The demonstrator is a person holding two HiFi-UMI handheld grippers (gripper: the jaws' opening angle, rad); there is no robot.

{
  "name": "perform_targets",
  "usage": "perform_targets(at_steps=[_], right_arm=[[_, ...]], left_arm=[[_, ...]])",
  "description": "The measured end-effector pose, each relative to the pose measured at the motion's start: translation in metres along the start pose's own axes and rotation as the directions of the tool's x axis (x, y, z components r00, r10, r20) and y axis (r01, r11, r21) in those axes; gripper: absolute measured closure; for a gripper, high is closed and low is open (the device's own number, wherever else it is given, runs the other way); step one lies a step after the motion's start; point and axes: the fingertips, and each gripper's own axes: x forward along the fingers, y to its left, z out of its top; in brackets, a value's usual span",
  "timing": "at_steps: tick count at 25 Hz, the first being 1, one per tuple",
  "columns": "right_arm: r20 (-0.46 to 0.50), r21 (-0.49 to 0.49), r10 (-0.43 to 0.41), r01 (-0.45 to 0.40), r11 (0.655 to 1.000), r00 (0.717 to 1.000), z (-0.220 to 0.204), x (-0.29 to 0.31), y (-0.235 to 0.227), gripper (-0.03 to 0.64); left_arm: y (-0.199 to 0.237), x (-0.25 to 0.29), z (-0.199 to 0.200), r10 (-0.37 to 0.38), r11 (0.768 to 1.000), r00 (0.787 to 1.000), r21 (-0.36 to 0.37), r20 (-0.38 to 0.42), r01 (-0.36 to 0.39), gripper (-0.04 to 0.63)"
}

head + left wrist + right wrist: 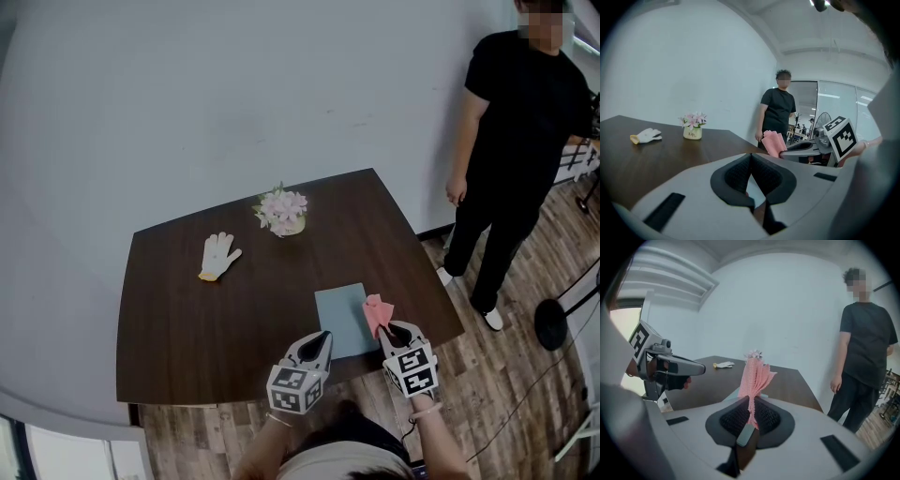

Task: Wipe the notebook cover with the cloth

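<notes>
- Table (187, 319): dark wood.
- Notebook (339, 317): grey-blue cover, laid flat near the table's front edge, just ahead of both grippers.
- Cloth (756, 373): pink, clamped upright in the right gripper (752, 404) and held at the notebook's right edge. Contact with the cover cannot be told.
- Left gripper (751, 157): jaws pressed together, nothing held, placed at the notebook's near left corner.
- Glove (218, 255) and flower pot (282, 213): set toward the far side, well apart from the notebook.
- Person (520, 141): dressed in black, stood on the floor beyond the table's right side.

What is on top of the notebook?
The notebook cover looks bare. The pink cloth, shut in the jaws of the right gripper, overlaps its right edge; contact unclear. The left gripper covers its near corner.
</notes>
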Motion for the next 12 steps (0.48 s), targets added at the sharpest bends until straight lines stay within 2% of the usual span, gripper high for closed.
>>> perform_targets(at_steps=[5, 12], right_arm=[[0.113, 0.001, -0.029, 0.029, 1.0, 0.993, 0.04, -0.023, 0.001, 0.584], [0.24, -0.01, -0.06, 0.064, 0.998, 0.969, 0.088, -0.059, 0.009, 0.584]], left_arm=[[-0.005, -0.011, 0.03, 0.014, 1.0, 0.998, 0.012, 0.059, -0.014, 0.575], [-0.014, -0.031, 0.069, 0.024, 0.999, 0.991, 0.042, 0.133, -0.029, 0.575]])
